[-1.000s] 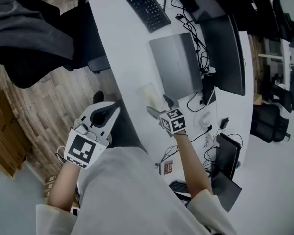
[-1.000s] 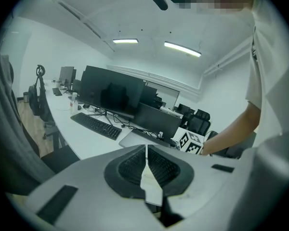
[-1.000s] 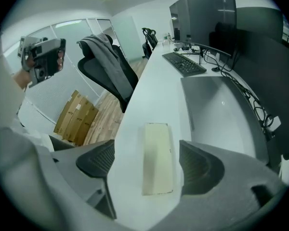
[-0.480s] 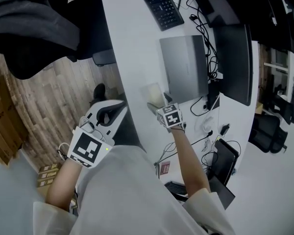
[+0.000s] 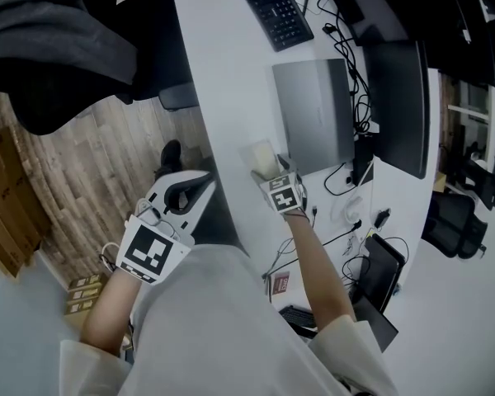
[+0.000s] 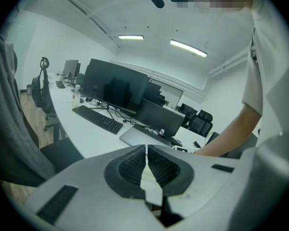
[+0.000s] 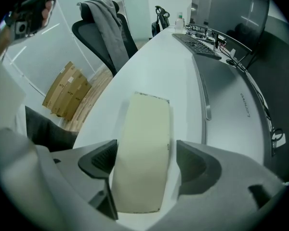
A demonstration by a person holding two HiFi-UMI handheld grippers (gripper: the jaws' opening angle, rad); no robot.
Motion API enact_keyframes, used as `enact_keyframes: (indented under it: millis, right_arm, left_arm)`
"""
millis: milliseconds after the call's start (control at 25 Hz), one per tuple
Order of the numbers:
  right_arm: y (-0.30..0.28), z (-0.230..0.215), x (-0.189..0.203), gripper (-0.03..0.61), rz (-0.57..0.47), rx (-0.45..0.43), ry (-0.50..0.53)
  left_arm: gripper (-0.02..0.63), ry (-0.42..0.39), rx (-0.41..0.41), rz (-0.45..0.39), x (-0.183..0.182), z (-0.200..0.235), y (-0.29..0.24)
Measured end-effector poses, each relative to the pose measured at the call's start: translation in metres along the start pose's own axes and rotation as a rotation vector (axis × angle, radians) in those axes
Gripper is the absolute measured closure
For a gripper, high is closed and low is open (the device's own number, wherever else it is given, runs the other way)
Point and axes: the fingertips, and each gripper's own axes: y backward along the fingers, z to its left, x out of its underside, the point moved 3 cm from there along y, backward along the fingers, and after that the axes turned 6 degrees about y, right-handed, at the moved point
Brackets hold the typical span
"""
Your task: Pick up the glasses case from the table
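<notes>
Near the white table's curved edge, head view, a pale cream oblong glasses case lies flat beside a closed grey laptop, with the right gripper over it and the left gripper off the table. Left gripper view: its jaws are pressed together, empty. Right gripper view: the jaws have just been closing but stand spread astride the case's long sides, not yet pinching; it looks light, stiff and smooth, so grip squarely mid-length

I see the glasses case on the table near its edge, just beside the laptop. The keyboard lies farther along, and the monitor stands behind the laptop.
</notes>
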Motion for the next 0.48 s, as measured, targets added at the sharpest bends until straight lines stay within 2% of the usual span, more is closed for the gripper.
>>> enact_keyframes:
  millis: [80, 120, 160, 200, 480]
  right_arm:
    - [0.000, 0.000, -0.001, 0.196, 0.019, 0.001, 0.001]
    - [0.000, 0.000, -0.002, 0.211, 0.028, 0.002, 0.005]
    - [0.000, -0.001, -0.003, 0.259, 0.035, 0.003, 0.012]
    - [0.001, -0.001, -0.003, 0.266, 0.041, 0.004, 0.018]
    - [0.013, 0.001, -0.006, 0.272, 0.006, 0.003, -0.058]
  left_arm:
    - [0.603, 0.003, -0.001, 0.000, 0.000, 0.001, 0.000]
    - [0.601, 0.001, -0.002, -0.001, 0.001, 0.001, 0.000]
    - [0.603, -0.003, -0.004, -0.003, 0.002, 0.001, 0.001]
    - [0.603, -0.007, -0.006, -0.004, 0.003, 0.000, 0.002]
    - [0.603, -0.021, -0.010, -0.008, -0.002, -0.002, 0.017]
